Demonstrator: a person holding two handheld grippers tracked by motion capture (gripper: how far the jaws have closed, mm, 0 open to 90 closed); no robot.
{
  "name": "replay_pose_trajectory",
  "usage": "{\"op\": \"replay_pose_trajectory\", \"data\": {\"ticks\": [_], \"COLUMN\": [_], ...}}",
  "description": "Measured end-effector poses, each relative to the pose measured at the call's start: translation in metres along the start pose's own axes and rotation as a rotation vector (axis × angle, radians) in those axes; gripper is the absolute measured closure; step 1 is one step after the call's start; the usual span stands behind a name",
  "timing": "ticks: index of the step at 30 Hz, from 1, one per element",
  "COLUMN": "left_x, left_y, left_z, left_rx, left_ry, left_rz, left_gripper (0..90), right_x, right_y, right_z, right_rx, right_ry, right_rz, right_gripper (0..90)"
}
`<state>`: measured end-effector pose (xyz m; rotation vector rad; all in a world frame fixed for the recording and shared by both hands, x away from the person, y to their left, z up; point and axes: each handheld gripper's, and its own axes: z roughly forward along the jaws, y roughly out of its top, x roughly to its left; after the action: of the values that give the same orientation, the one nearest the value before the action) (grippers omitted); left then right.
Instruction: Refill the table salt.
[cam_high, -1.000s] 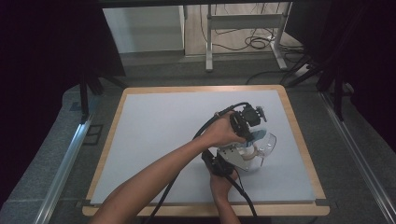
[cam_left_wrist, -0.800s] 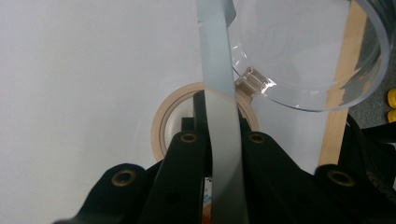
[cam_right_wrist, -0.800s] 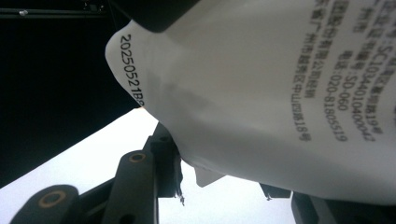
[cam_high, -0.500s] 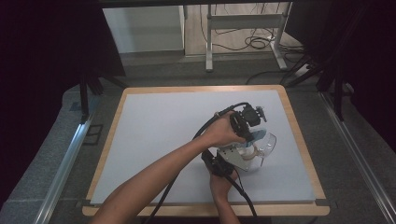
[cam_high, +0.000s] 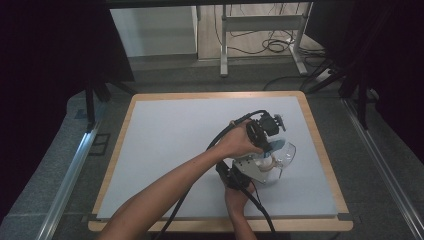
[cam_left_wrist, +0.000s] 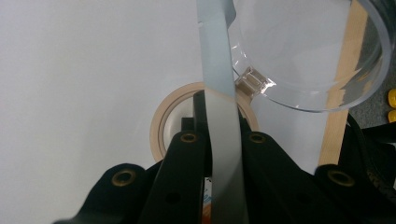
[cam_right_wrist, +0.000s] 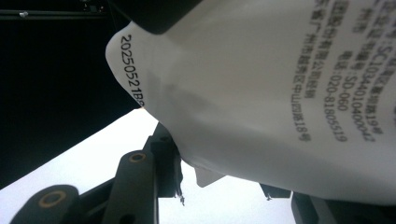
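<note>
high view: clear bowl (cam_high: 282, 159), contents unclear

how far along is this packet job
Done: the packet is up off the table. In hand: the left claw is shut on its thin edge near the clear bowl, and the right claw grips its printed white body. Left: the bowl looks empty, so opening and pouring probably remain.

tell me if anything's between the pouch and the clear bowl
nothing visible. the pouch hangs right by the bowl, whose mouth looks open and bare. a tape roll lies on the table below the pouch, beside the bowl, not between them
</note>
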<state>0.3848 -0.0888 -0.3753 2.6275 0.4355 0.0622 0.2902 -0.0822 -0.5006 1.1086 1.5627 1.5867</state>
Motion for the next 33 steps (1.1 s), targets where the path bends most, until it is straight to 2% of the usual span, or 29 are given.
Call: {"op": "replay_pose_trajectory", "data": {"ticks": [33], "left_x": [-0.0004], "left_y": [0.0016], "left_z": [-0.0025], "left_rx": [-0.001], "left_ry": [0.004], "left_rz": [0.002], "left_gripper": [90.0], "right_x": [0.0001], "right_y": [0.0027], "right_z": [0.0002], "right_rx": [-0.004], "right_ry": [0.0], "right_rz": [-0.005], "right_gripper": [57.5]}}
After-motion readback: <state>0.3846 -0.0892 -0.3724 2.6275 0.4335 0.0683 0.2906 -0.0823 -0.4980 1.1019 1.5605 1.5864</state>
